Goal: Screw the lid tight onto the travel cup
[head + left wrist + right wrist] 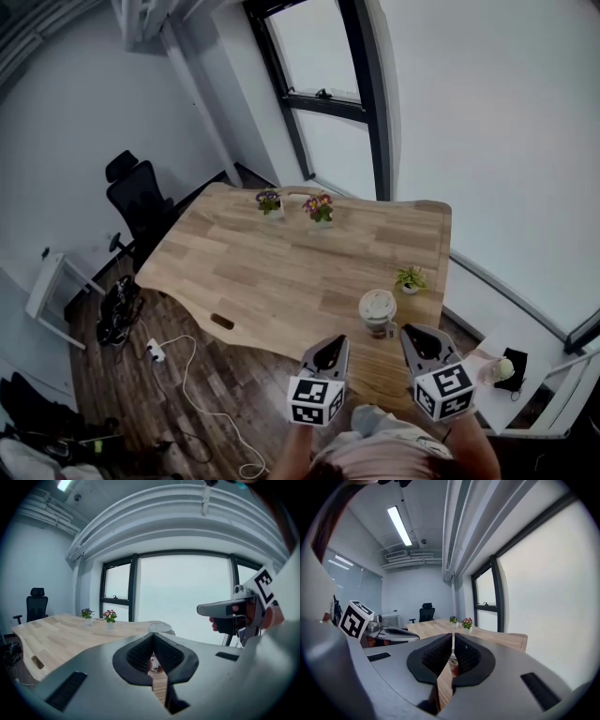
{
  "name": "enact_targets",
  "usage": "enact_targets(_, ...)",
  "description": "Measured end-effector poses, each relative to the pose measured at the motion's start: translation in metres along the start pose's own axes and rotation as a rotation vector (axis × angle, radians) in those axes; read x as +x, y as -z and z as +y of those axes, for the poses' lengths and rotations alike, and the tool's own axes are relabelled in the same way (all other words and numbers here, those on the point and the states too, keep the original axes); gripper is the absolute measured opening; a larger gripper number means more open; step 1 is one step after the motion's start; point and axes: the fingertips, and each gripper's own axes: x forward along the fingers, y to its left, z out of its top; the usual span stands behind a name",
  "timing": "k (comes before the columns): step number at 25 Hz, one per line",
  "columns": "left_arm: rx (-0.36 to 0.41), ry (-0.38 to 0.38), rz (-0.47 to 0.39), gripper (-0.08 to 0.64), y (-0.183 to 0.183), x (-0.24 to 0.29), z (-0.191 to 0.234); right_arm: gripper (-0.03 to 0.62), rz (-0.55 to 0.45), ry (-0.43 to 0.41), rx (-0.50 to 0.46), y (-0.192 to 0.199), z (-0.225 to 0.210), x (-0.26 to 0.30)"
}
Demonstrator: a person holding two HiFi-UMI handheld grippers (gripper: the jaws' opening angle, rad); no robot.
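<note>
Grey-bodied, the left tool (335, 345) and right tool (411, 334) hang nearest, each clenched on nothing, their cubes printed with black-and-white squares. Just beyond, between them, the travel cup (378, 317) stands upright on the wooden bench (272, 272), white lid (378, 303) facing up. Farther off sit two flower pots (319, 208).

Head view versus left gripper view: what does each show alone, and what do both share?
Only the head view: the small green plant and the floor cable. Only the left gripper view: the shut jaws of the left gripper head-on, and the ceiling light. Both: the wooden table, two flower pots, office chair, the travel cup and the right gripper.
</note>
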Motion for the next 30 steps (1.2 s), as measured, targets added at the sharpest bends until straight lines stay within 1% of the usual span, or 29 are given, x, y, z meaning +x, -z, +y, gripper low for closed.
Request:
enact_targets(4, 0.018, -0.018, -0.022, 0.002, -0.008, -0.013, -0.008, 0.0, -0.031, 0.004, 0.007, -0.012, 0.003, -0.016)
enact_targets(8, 0.031, -0.017, -0.045, 0.002, -0.019, -0.028, -0.022, 0.0, -0.049, 0.008, 0.008, -0.018, 0.008, -0.03)
enact_targets(13, 0.026, -0.022, -0.068, 0.002, -0.033, -0.048, -0.036, 0.0, -0.064, 0.006, -0.013, -0.029, 0.017, -0.046)
enact_targets(18, 0.043, -0.037, -0.097, 0.002, -0.045, -0.067, -0.044, 0.0, -0.074, 0.021, -0.04, -0.04, 0.024, -0.058)
enact_targets(23, 0.037, -0.032, -0.128, 0.002, -0.059, -0.08, -0.053, -0.001, -0.076, 0.026, -0.046, -0.044, 0.028, -0.066)
enact_targets(26, 0.023, -0.024, -0.136, 0.002, -0.062, -0.084, -0.058, -0.002, -0.072, 0.028, -0.05, -0.044, 0.031, -0.071)
enact_targets(30, 0.016, -0.035, -0.139, 0.002, -0.064, -0.086, -0.058, -0.002, -0.061, 0.025, -0.049, -0.046, 0.033, -0.076)
